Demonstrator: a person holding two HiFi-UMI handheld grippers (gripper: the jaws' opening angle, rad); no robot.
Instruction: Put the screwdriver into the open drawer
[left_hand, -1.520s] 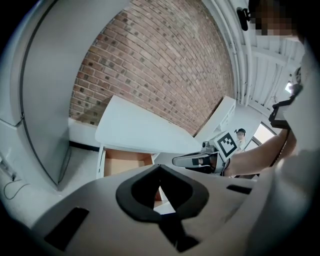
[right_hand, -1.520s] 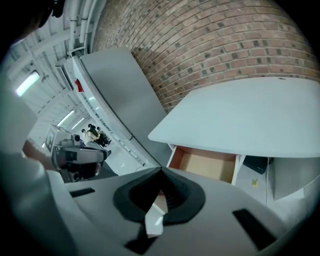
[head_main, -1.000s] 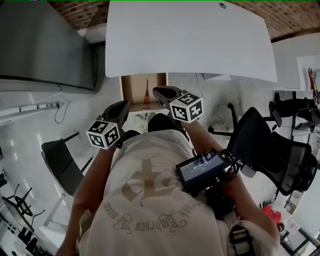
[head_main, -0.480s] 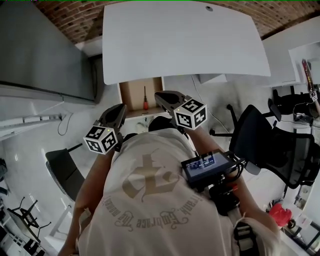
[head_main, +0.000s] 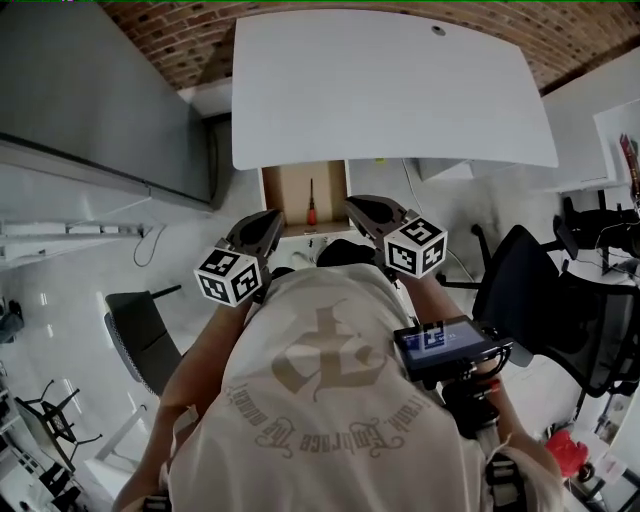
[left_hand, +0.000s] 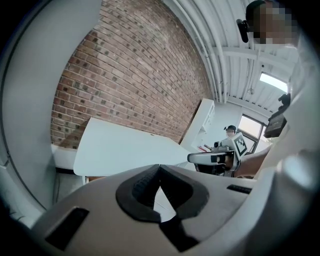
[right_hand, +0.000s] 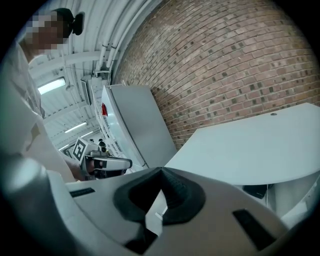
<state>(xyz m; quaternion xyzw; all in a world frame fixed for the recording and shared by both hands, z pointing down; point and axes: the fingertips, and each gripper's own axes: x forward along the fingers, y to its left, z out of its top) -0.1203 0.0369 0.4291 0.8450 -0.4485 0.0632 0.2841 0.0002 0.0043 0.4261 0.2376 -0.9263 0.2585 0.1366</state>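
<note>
– brown wood lines the open drawer in the head view, at the near edge of the white desk. where is the screwdriver found?
– the screwdriver is seen lying inside that drawer, red handle toward the person, touched by neither claw. the left gripper and right gripper are held near the drawer, one at each side.
– what is shown in the left gripper view?
– the left gripper is seen clenched, pad tips pressed together, nothing caught between them. the white desk, a brick wall and the right gripper are made out beyond.
– and the right gripper view?
– the right gripper is likewise clenched on nothing. the left gripper is seen at the left, the desk and brick wall ahead.
</note>
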